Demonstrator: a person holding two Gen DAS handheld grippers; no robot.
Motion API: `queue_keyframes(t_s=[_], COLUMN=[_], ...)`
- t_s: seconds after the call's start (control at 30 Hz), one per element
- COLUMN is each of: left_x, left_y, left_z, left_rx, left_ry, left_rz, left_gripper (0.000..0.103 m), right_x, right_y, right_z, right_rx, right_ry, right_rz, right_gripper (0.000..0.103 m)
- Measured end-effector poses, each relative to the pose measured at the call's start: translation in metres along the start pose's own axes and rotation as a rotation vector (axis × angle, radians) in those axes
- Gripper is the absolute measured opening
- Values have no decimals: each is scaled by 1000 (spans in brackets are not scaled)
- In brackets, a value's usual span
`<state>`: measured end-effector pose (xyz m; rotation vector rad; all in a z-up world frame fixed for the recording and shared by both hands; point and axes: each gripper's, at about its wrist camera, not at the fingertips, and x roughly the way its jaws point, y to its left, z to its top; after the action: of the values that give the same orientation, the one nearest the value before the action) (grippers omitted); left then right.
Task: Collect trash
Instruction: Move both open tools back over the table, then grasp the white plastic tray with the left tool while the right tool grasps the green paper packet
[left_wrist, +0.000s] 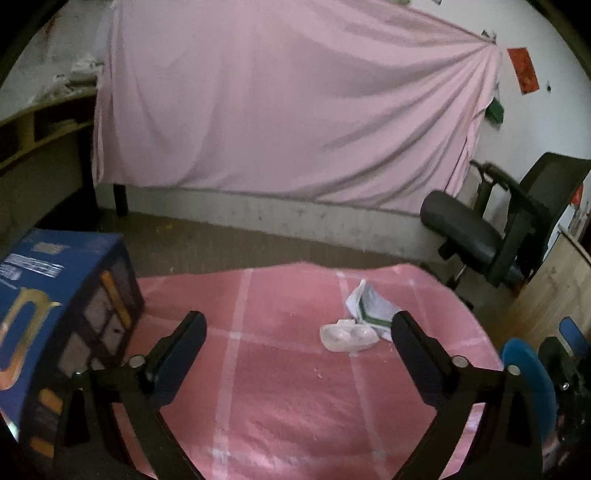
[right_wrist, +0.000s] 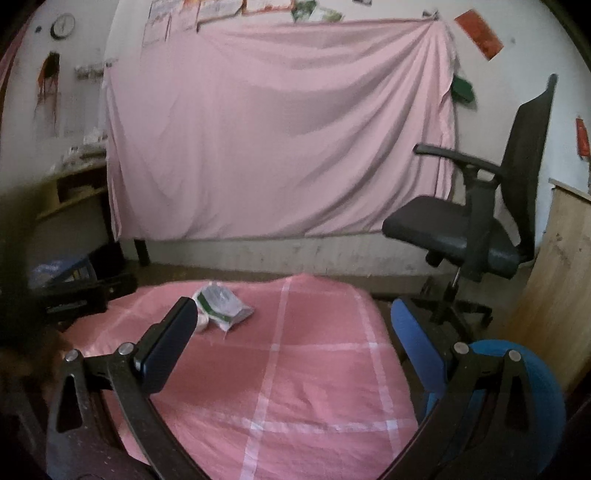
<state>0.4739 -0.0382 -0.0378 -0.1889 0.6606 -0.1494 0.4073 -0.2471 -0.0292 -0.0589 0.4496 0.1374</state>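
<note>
Left wrist view: left gripper (left_wrist: 299, 328) held above a pink checked cloth (left_wrist: 288, 387) covering a table, jaws spread wide with nothing between them. Crumpled white wrapper with green stripe (left_wrist: 369, 306) lying on the cloth toward its far right part, close to the right finger (left_wrist: 413, 343). Touching it on the near side, a small clear plastic tray (left_wrist: 347, 336) with two hollows. Both pieces lying ahead of the fingertips, none gripped. Blue cardboard box (left_wrist: 33, 295) standing at the left edge of the cloth, beside the left finger (left_wrist: 184, 347). Pink sheet (left_wrist: 277, 110) hung across the far wall. Black office chair (left_wrist: 491, 229) at right, near the wall. Blue chair (left_wrist: 532, 380) at the lower right, past the table edge.

Right wrist view: right gripper (right_wrist: 303, 332) likewise over the pink checked cloth, jaws wide apart and empty. Only the left finger (right_wrist: 170, 343) showing its pad; right finger hidden against the blue chair (right_wrist: 517, 376). Wrapper (right_wrist: 221, 304) lying far on the cloth, left of centre, just beyond the left fingertip. Plastic tray (right_wrist: 202, 320) mostly hidden behind that fingertip. Black office chair (right_wrist: 480, 221) standing at right, facing left. Pink sheet (right_wrist: 277, 129) behind. Round clock (right_wrist: 62, 25) high on the wall at left. Wooden board (right_wrist: 557, 280) leaning at the right edge.
</note>
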Motion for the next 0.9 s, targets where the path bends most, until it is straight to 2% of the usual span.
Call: queue_keyframes(t_s=[0.07,0.13,0.27,0.4,0.57,0.67,0.8,0.9], left_x=[11,23,39,47,59,62,66,68], left_y=[0,3,13,19,18,19,19,19], left_z=[0,0,3,9,14,15,17,16], left_rx=[7,-8,-63,-97,-113,-116,-110,-106], left_ry=[39,80,155,196,235,250,264,278], left_rz=[-3,-22,-78,-111,-138,-153,-173,-183], left_gripper=[81,75,56,50,38,32,30,19], right_x=[15,31,73,114,157,169,179,181], right_y=[5,10,16,18,15,17,23,26], right_z=[6,12,19,17,10,6,0,1], right_rx=[-52,-92,-111,-84,-25,-20,-40,-51], right_ry=[42,70,163,264,406,458,513,518], right_rz=[17,37,121,193,267,300,339,368], right_gripper=[103,103,103,102,92,89,86,82])
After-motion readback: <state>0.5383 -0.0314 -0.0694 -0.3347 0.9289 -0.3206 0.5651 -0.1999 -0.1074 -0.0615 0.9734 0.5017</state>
